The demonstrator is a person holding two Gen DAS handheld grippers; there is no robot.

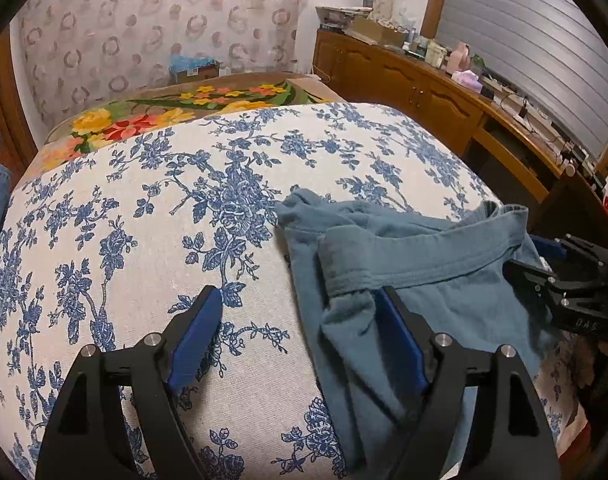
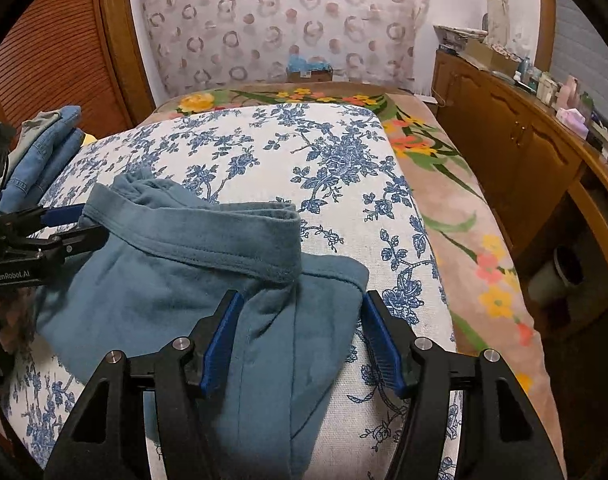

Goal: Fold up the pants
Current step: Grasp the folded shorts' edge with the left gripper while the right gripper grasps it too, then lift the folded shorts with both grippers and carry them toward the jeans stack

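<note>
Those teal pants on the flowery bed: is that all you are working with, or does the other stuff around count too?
Part of the job:
- teal pants
- left gripper, jaws open
- right gripper, jaws open
- blue-flowered bed cover, the work surface

Just lying about:
- stacked jeans
- bright floral blanket
- wooden sideboard with clutter
- cardboard box

Dusty teal-blue pants (image 2: 176,280) of soft cotton lie bunched and partly folded on the blue-flowered white bed cover (image 2: 336,168) in front of me. The stitched waistband (image 2: 224,236) arcs across the top, slightly raised. One fold runs toward me, and creases cross the fabric.
</note>
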